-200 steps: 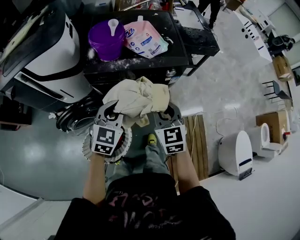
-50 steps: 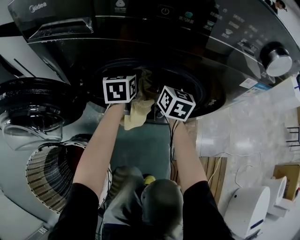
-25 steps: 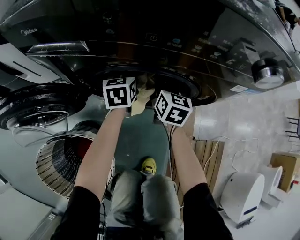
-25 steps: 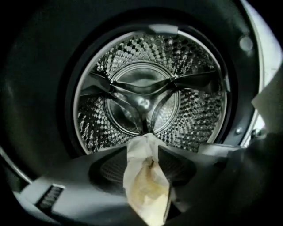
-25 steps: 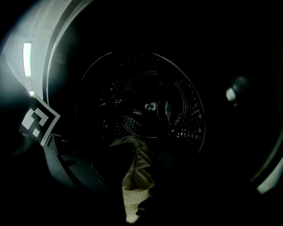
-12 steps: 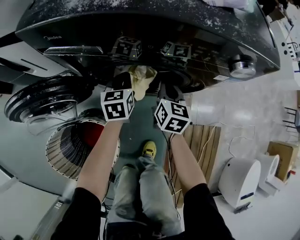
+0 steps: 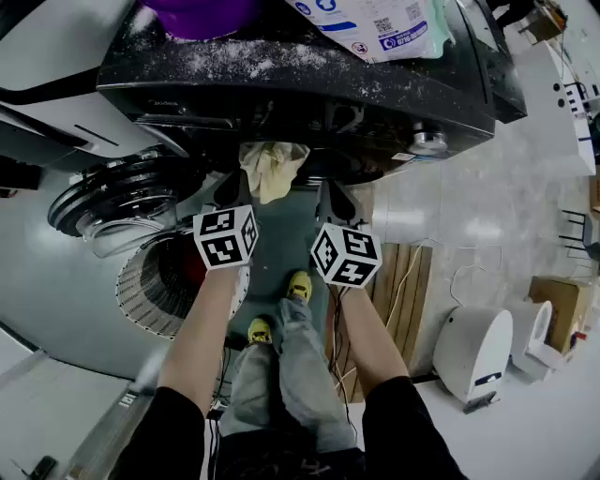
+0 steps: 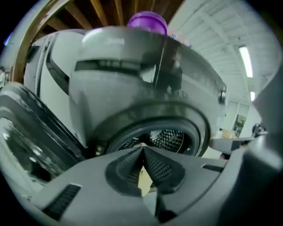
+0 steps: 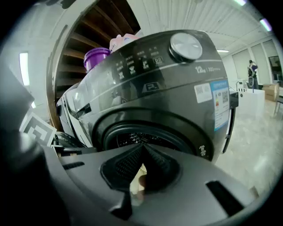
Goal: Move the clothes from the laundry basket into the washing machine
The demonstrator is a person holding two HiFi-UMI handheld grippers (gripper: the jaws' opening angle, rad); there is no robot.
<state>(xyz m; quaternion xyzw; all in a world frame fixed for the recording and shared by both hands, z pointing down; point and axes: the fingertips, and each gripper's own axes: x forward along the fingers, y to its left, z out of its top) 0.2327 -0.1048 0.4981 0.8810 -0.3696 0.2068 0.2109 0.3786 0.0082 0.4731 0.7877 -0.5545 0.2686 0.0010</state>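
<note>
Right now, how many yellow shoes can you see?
2. One yellow shoe is forward, nearer the washing machine; the second yellow shoe sits back and to its left in the head view. Trousers cover part of each.

Beyond the left gripper (image 7: 230, 190), the purple tub (image 7: 202, 14) and detergent pouch (image 7: 375, 23) are cut by the top edge. The cream cloth (image 7: 270, 167) lies just ahead of its jaws, upper end hidden under the washing machine (image 7: 281, 84) top. The laundry basket (image 7: 141, 300) behind it is partly covered by the forearm (image 7: 202, 347).

- Black short-sleeved top (image 7: 398, 436).
- Grey trousers (image 7: 298, 375) and yellow shoes (image 7: 300, 284).
- The left gripper (image 7: 231, 186) and right gripper (image 7: 333, 194) are dark grey plastic, each bearing a cube (image 7: 225, 237) of black-and-white square markers.
- Jaws taper to points, with cross-hatched black pads (image 8: 157, 167).
</note>
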